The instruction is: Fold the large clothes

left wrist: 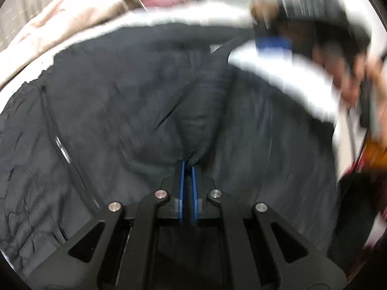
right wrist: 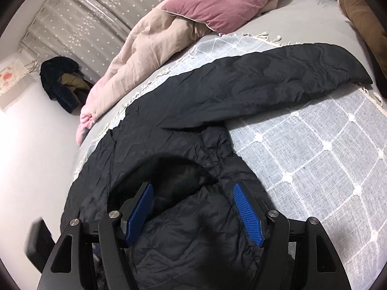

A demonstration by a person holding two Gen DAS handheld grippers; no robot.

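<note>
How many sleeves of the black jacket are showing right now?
1: a sleeve of the black jacket stretched across the checked blanket. The other may be hidden.

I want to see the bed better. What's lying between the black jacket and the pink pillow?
In the right wrist view, a crumpled beige quilt lies between the black jacket and the pink pillow, along with the fringed edge of a grey checked blanket.

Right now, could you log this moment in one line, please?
left claw: shut on jacket | right claw: open above collar
</note>
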